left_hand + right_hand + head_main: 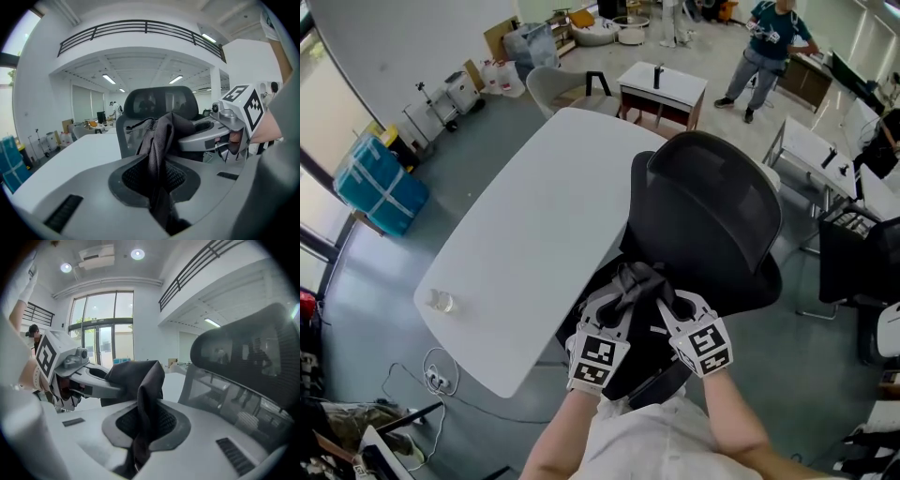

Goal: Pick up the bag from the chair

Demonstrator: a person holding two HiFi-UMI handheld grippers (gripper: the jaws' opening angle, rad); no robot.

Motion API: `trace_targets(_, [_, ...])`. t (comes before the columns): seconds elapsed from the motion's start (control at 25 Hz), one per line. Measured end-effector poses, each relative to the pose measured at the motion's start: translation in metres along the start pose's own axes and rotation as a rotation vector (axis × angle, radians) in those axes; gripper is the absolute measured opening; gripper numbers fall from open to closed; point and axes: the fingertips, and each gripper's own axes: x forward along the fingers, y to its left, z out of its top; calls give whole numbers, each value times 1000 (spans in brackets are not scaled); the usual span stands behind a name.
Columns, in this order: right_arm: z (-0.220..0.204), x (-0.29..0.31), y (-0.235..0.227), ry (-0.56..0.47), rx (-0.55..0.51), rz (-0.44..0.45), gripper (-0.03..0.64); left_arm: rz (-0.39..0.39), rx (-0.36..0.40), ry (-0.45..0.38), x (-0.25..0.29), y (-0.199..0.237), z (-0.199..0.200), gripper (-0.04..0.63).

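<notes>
A dark grey fabric bag point(636, 281) hangs bunched between my two grippers, just in front of the black office chair point(712, 216). My left gripper point(617, 311) is shut on a fold of the bag point(159, 140), which runs down between its jaws. My right gripper point(667, 309) is shut on another fold of the bag point(140, 385). In each gripper view the other gripper shows beside the cloth, clamped on it. The chair's mesh back point(248, 362) rises close behind. The chair seat is hidden under the bag and grippers.
A white oval table point(534, 244) lies to the left, touching the chair, with a small clear cup point(441, 301) near its front edge. Cables point(431, 380) trail on the floor below. Desks point(661, 89) and a standing person point(764, 52) are farther back.
</notes>
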Motion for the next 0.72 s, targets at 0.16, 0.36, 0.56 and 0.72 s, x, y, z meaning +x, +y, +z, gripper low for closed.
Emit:
trace_targets(0.16, [39,-15,-2,-75,-39,-20,32,16,32,-69,-16,4,39,61])
trace_targets(0.36, [81,-33,-6,-157,-72,-44,32,37,71,-148,-32,5,82,61])
trace_targets(0.56, [112,-47,-9,-213,-103,-66,32,47,99,-208,-44,6,113,61])
trace_targets(0.72, [129,-56,-11,-244,-119,-80,32,54,115,-238,-51,6,130,61])
